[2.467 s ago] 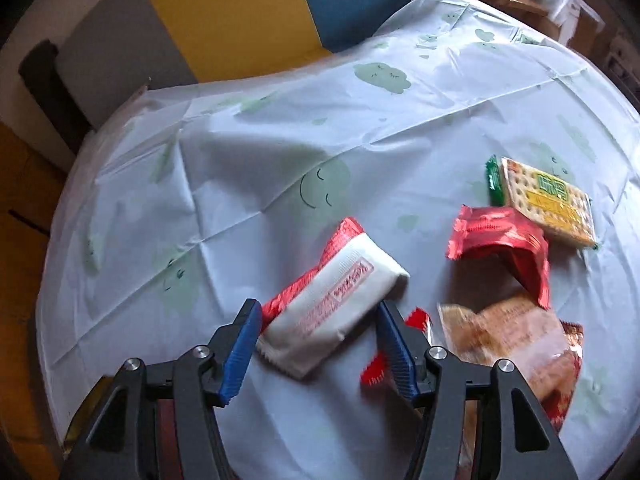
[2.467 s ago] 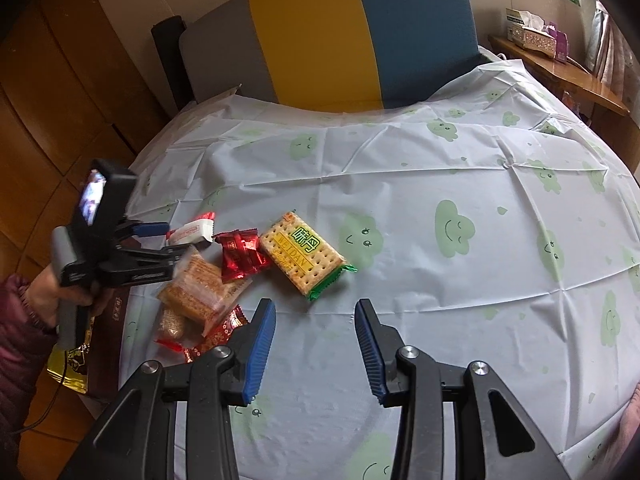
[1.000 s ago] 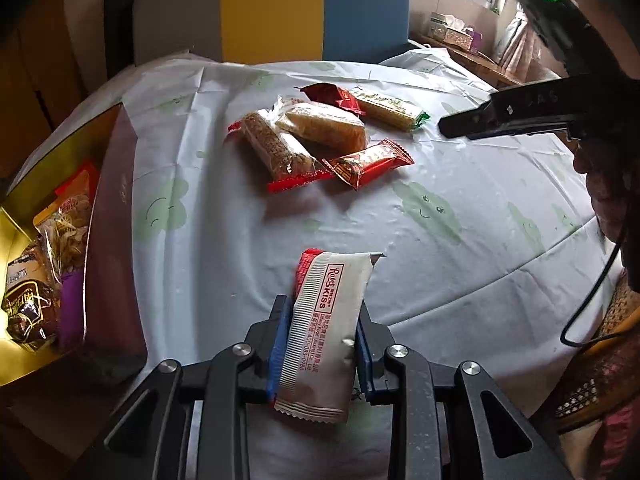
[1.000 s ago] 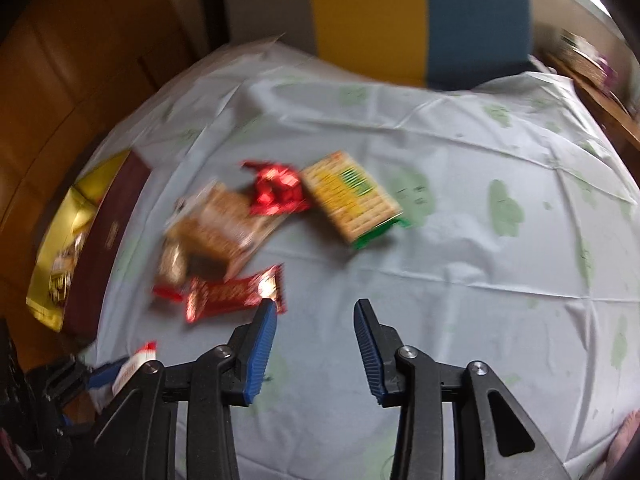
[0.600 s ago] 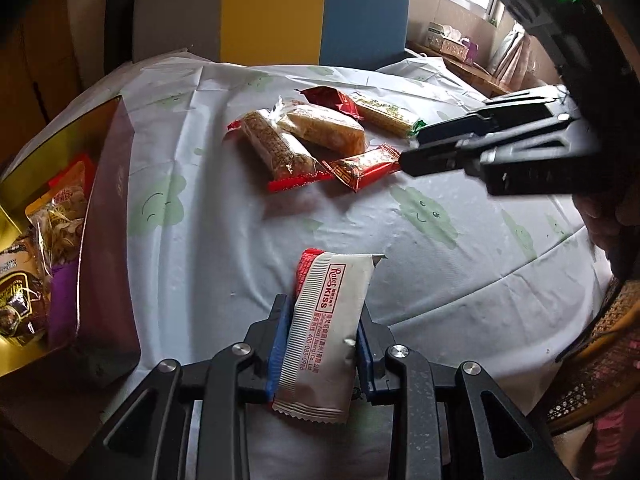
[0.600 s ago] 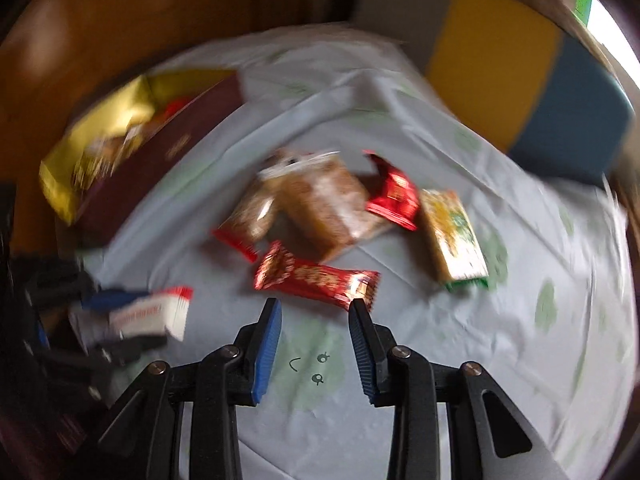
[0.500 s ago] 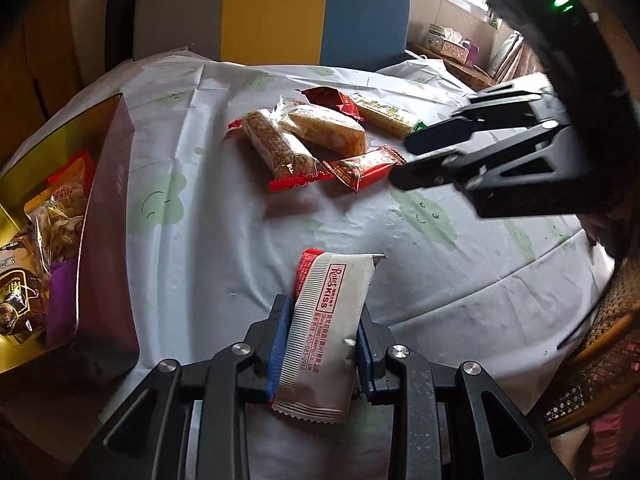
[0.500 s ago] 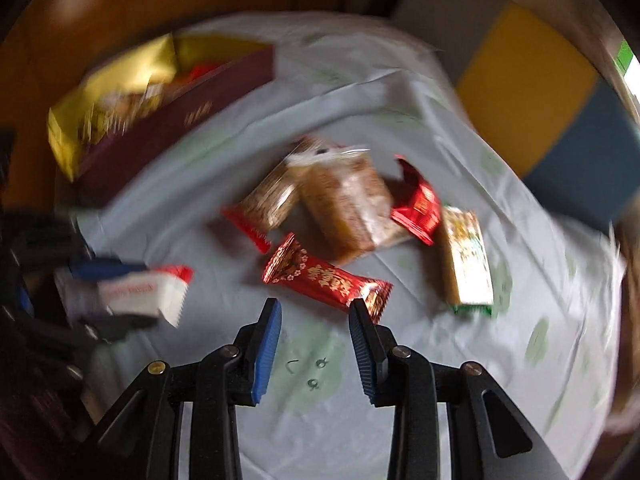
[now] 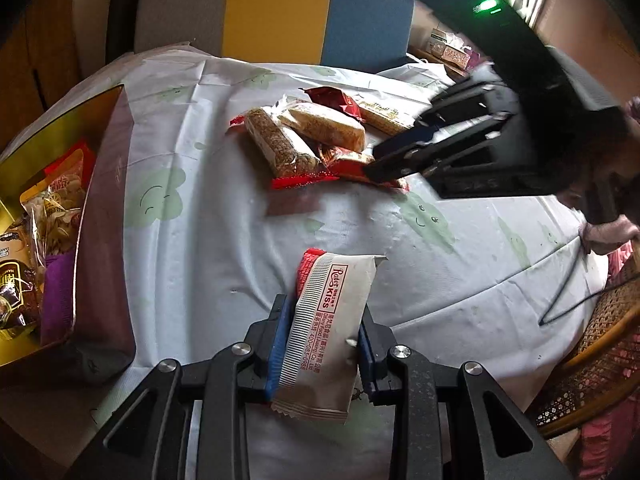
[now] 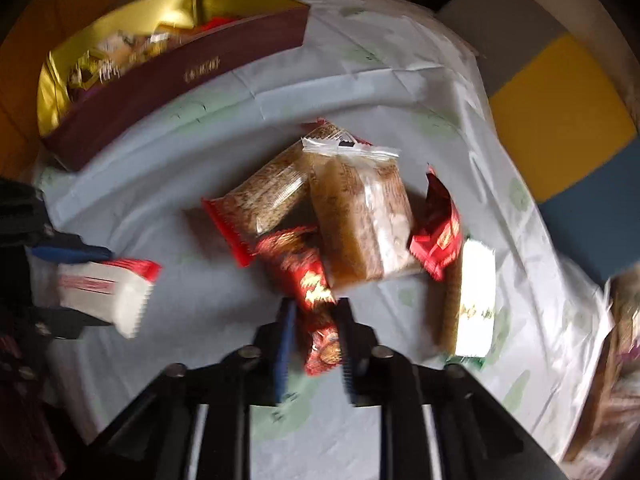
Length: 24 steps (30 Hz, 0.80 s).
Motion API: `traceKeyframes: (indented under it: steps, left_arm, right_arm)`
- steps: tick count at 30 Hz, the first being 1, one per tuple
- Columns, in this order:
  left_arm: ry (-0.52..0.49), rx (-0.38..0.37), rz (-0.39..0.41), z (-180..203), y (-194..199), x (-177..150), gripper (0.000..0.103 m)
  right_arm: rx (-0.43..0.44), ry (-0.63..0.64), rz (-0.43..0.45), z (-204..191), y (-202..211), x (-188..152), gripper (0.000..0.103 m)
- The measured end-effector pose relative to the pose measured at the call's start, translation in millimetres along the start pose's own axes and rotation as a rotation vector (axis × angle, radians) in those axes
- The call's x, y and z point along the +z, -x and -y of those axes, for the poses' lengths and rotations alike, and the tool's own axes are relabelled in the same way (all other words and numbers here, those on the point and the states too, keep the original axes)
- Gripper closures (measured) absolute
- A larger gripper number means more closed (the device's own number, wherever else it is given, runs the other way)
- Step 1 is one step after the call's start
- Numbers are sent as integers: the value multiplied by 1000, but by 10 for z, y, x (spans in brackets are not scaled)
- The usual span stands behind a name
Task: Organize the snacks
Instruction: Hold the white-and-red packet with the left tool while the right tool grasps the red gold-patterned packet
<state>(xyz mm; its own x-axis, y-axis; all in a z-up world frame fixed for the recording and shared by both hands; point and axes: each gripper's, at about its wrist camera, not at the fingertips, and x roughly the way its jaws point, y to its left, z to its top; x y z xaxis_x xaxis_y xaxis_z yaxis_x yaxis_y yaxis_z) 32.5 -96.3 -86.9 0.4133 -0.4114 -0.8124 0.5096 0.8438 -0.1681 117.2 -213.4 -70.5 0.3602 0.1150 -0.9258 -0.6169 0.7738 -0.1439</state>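
Observation:
My left gripper (image 9: 324, 306) is shut on a white and red wafer packet (image 9: 336, 280), held above the table's near edge. To its left stands the gold-lined snack box (image 9: 104, 240) with several snacks inside. In the right wrist view my right gripper (image 10: 316, 304) points steeply down at the snack pile. Its jaws are closing tight on the near end of a glossy red bar (image 10: 308, 276), and the pads press on it. The left wrist view shows the same grip: right gripper (image 9: 376, 166) on the red bar (image 9: 352, 164). That view is motion-blurred.
Around the red bar lie a sesame bar (image 10: 264, 200), a clear bag of brown cake (image 10: 360, 216), a small red packet (image 10: 438, 236) and a cracker pack (image 10: 472, 296). The snack box (image 10: 180, 80) sits at the far left. A hand (image 9: 608, 232) and a wicker chair are at the right.
My right gripper swung over the pile, rolled, came down and closed on the red bar. The left gripper kept the white packet almost still.

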Motion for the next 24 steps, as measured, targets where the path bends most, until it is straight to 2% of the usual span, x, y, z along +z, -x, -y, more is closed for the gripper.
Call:
traceKeyframes:
  steps: [1, 6, 7, 9, 11, 13, 17, 20, 24]
  left_arm:
    - [-2, 3, 2, 0, -4, -2, 71]
    - [-4, 8, 7, 10, -2, -15, 71]
    - [-3, 8, 9, 11, 4, -21, 71]
    - [-2, 9, 8, 12, 2, -21, 71]
    - [0, 11, 5, 11, 1, -14, 71]
    - [4, 12, 5, 11, 1, -11, 71]
    - [2, 17, 5, 11, -6, -6, 71]
    - [3, 15, 5, 8, -11, -5, 71]
    - [4, 14, 10, 4, -11, -9, 71]
  right_arm:
    - [24, -31, 5, -4, 44, -46, 98]
    - [82, -120, -32, -181, -3, -298, 98]
    - [65, -133, -3, -202, 25, -335, 97]
    - [101, -180, 9, -158, 78, -369, 96]
    - [107, -203, 49, -96, 197, -364, 78]
    - [91, -201, 77, -28, 278, -303, 69]
    - [41, -195, 81, 96, 252, -143, 65]
    - [58, -144, 28, 129, 85, -33, 64]
    - [27, -119, 15, 150, -103, 99, 64]
